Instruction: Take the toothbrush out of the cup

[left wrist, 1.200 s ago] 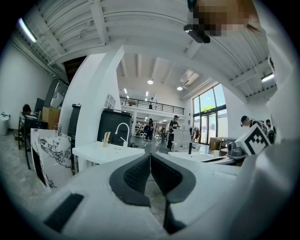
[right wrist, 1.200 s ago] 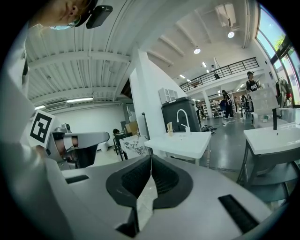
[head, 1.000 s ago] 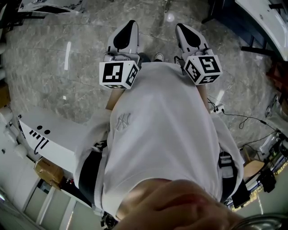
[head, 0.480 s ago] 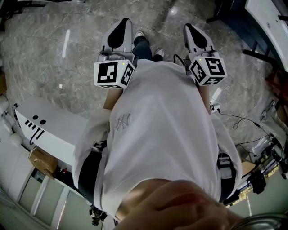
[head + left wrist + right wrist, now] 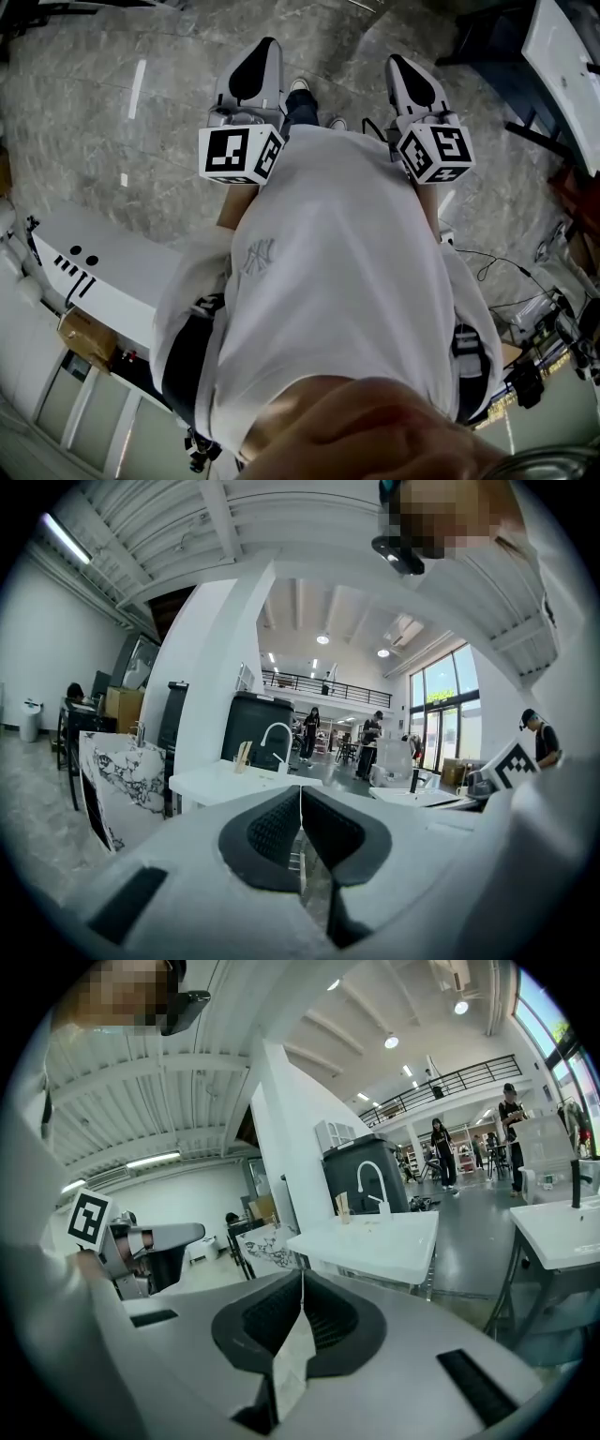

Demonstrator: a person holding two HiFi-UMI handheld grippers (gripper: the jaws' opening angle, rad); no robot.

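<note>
No toothbrush shows clearly. A small cup with pale sticks in it (image 5: 244,755) stands far off on a white sink table (image 5: 211,782); the right gripper view shows the same cup (image 5: 343,1207). My left gripper (image 5: 267,45) is held out level in front of the person's white shirt, above the marble floor. Its jaws are shut with nothing between them (image 5: 300,787). My right gripper (image 5: 394,62) is held beside it, its tips also touching and empty (image 5: 302,1276). Both point across the room towards that table.
A curved tap (image 5: 277,735) rises on the sink table. A marble-patterned panel (image 5: 122,780) leans at the left. A white counter (image 5: 103,281) lies to the person's left, cables (image 5: 506,267) on the floor to the right. Several people stand far back.
The floor has slid under the grippers as the person walks forward; a shoe now shows between them. Both grippers keep their pose side by side and stay shut.
</note>
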